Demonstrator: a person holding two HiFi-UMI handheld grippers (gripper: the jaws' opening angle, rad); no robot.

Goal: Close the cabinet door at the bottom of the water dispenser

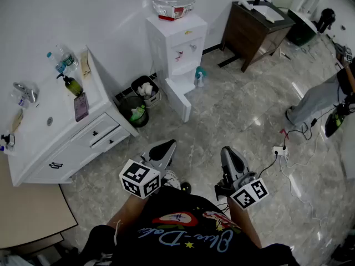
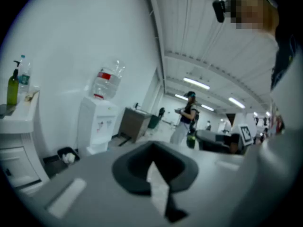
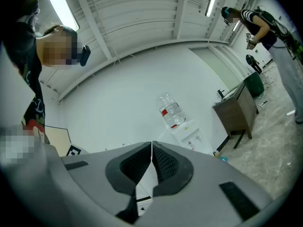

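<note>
Cabinet door (image 1: 181, 101) swung open, upright, edge pointing away from water dispenser (image 1: 176, 43)

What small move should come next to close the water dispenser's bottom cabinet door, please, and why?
Probably step toward the white water dispenser: its white bottom cabinet door stands open, and the shut left gripper and right gripper are far from it.
</note>
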